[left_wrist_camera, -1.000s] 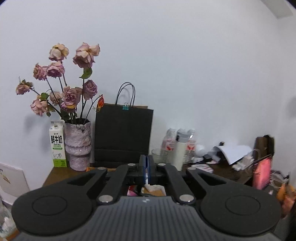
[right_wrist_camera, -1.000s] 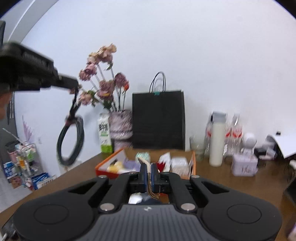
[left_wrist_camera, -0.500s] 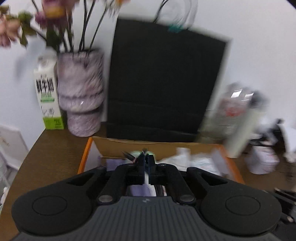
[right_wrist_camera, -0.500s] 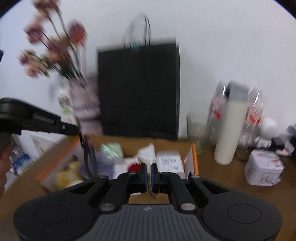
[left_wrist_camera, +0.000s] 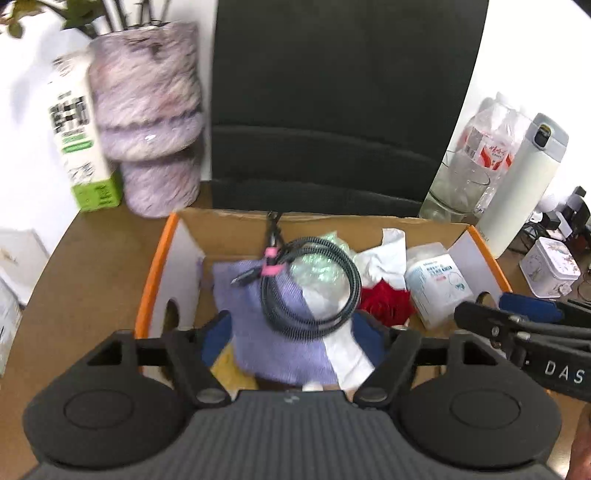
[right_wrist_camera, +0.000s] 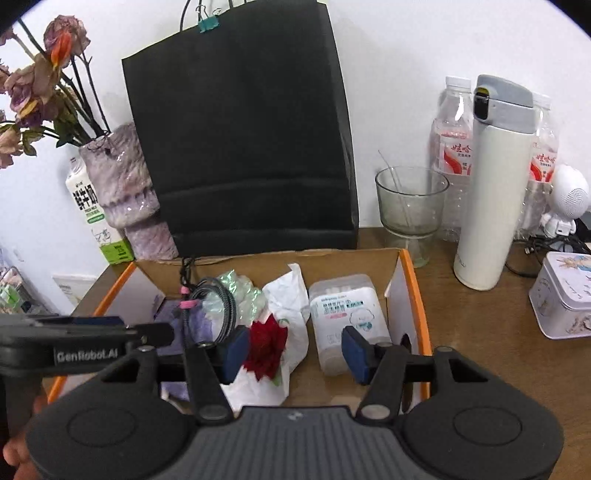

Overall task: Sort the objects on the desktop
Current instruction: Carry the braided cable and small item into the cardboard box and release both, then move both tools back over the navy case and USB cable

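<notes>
Both my left gripper (left_wrist_camera: 291, 334) and right gripper (right_wrist_camera: 295, 350) are opening over the box (right_wrist_camera: 415, 295), holding nothing, the coiled cable (left_wrist_camera: 314, 284) lying loose inside, its far end blurred against the box's back wall.

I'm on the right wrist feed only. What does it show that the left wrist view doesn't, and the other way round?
Only the right wrist view shows the dried roses, the teal binder clip on the black paper bag and the white robot figurine.

Only the left wrist view shows the yellow item under the purple cloth.

Both show the orange-edged cardboard box holding the coiled cable, red flower and cotton swab box, plus the milk carton, vase, thermos and both grippers, left gripper and right gripper, opening with nothing held.
</notes>
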Available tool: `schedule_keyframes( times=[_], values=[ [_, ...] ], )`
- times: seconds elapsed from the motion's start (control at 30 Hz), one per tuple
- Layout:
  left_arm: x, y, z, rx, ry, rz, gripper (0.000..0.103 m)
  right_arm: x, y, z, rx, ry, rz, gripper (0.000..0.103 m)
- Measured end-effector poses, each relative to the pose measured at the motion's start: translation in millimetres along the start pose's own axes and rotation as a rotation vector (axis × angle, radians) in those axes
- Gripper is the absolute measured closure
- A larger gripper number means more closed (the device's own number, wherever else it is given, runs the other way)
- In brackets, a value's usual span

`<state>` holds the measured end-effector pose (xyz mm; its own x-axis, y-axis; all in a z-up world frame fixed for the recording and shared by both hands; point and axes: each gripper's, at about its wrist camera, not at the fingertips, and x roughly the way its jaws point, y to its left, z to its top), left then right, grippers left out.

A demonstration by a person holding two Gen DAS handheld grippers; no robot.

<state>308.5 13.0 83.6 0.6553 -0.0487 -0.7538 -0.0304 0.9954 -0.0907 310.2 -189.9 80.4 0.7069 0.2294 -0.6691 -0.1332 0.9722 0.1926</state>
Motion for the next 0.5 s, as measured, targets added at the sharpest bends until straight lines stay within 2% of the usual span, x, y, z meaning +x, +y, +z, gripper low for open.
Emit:
schedule_keyframes(
  times=[0.13,0.2,0.37,0.5],
  values=[
    [-37.5,-4.0,-17.3,0.029,-0.072,0.025,0.004,-19.4,4.8,-3.2,-0.025,0.044,-0.03,0.029],
    [-56.4,-7.9,-29.3,0.054,-0.08,0.029,0.001,-34.7,4.7,-10.4,-0.011,0.054,-0.037,0.028],
    [-91.8,-12.1,-73.9,-0.003,-0.082,0.034,0.0,-76.7,6.3,-37.9,-0.017,0.046,-0.051,0.023],
    [-114.8,-22.7,-111.1,0.03,-0.092,0.049,0.0,-107.9,8.2,-67.7,-0.013,0.022,-0.027,0.02]
  ],
)
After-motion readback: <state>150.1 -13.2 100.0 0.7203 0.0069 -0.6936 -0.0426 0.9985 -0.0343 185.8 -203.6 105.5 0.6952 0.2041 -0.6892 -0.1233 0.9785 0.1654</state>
